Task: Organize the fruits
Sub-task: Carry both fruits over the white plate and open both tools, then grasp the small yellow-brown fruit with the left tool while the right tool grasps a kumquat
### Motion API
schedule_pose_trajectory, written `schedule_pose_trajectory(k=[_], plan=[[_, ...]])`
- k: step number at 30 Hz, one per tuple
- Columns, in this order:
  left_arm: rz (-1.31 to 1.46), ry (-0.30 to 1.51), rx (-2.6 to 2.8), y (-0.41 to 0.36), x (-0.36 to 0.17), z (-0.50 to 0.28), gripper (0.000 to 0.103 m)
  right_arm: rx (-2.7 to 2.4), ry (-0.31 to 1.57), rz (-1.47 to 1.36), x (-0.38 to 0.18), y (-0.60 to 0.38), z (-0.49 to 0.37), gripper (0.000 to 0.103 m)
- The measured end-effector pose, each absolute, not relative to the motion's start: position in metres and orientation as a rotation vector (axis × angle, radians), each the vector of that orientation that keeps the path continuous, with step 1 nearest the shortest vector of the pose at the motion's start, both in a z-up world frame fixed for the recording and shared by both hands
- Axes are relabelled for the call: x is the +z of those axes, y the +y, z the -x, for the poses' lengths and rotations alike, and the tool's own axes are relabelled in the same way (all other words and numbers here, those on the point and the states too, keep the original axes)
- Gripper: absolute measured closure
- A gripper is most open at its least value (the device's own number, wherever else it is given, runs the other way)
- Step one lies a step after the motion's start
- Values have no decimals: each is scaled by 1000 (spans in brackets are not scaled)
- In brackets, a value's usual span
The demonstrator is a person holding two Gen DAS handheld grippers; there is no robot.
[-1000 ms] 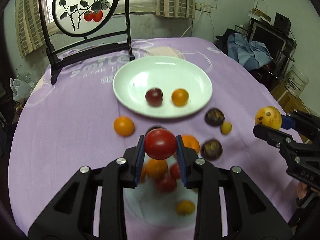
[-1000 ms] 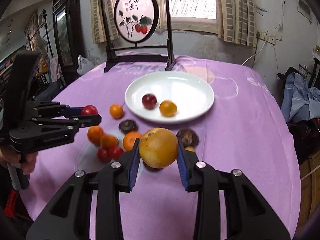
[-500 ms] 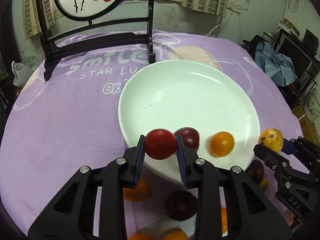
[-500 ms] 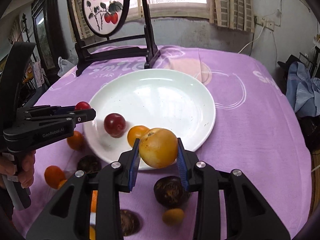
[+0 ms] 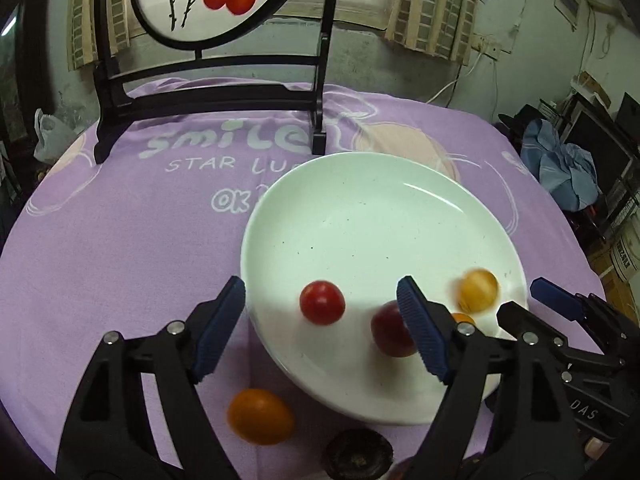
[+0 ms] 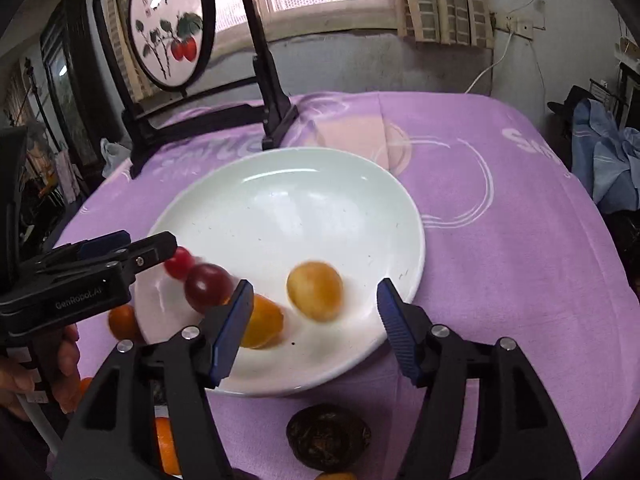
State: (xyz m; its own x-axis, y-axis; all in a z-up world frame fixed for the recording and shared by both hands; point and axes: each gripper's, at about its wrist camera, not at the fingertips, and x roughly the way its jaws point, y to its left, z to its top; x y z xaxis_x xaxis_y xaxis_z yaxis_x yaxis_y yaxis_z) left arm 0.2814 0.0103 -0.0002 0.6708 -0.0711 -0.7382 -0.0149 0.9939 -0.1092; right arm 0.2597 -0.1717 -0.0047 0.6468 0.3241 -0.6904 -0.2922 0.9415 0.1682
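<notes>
My left gripper (image 5: 320, 282) is opening over the near side of the white plate (image 5: 360, 160). The red tomato (image 5: 322, 302) lies loose on the plate between its fingers, touched by neither pad. My right gripper (image 6: 315, 285) is opening too, with the blurred yellow-orange fruit (image 6: 316, 296) free on the plate (image 6: 280, 156) below it. A dark red plum (image 6: 208, 288) and an orange fruit (image 6: 260, 322) also lie on the plate. In the right wrist view the left gripper (image 6: 148, 240) reaches in from the left beside the tomato (image 6: 179, 262).
On the purple cloth near the plate lie an orange (image 5: 260, 410) and a dark wrinkled fruit (image 6: 328, 438). A black stand with a round painted screen (image 5: 208, 96) rises behind the plate. Blue clothing (image 5: 564, 172) lies off the table's right. A hand (image 6: 24, 376) holds the left gripper.
Both grippers came forward over the plate, then spread their jaws. The tomato left the left gripper and the yellow-orange fruit left the right one; both now lie on the plate.
</notes>
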Motion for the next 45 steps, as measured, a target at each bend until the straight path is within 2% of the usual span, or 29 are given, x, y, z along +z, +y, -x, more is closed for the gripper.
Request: schedule_pose_trajectory(k=[9,18,21,24,35,43,45], plan=[[143,824,-76,13,19,-232,17,353,808,-107,3,-192,-215,39],[99,820,-113,8,23,-169,17,333,806,-110,3,-208,-160,39],[115,832,-129,10,19,-151,17,339,812,-110,0,-208,-143,39],[108,864,-143,7,9,-129,17,345,832,-106,-8,-206,-126,33],[34,955,-153,-1,-35,-76,17,358,880,-148,-34,-202,-90,33],[-14,968,-185,-15,-44,-69,21,354,848,-61,-33,-197,-77,33],[-20,974,-194,-17,-47,-70,29,362,845,-56,-33,-196,-75,33]])
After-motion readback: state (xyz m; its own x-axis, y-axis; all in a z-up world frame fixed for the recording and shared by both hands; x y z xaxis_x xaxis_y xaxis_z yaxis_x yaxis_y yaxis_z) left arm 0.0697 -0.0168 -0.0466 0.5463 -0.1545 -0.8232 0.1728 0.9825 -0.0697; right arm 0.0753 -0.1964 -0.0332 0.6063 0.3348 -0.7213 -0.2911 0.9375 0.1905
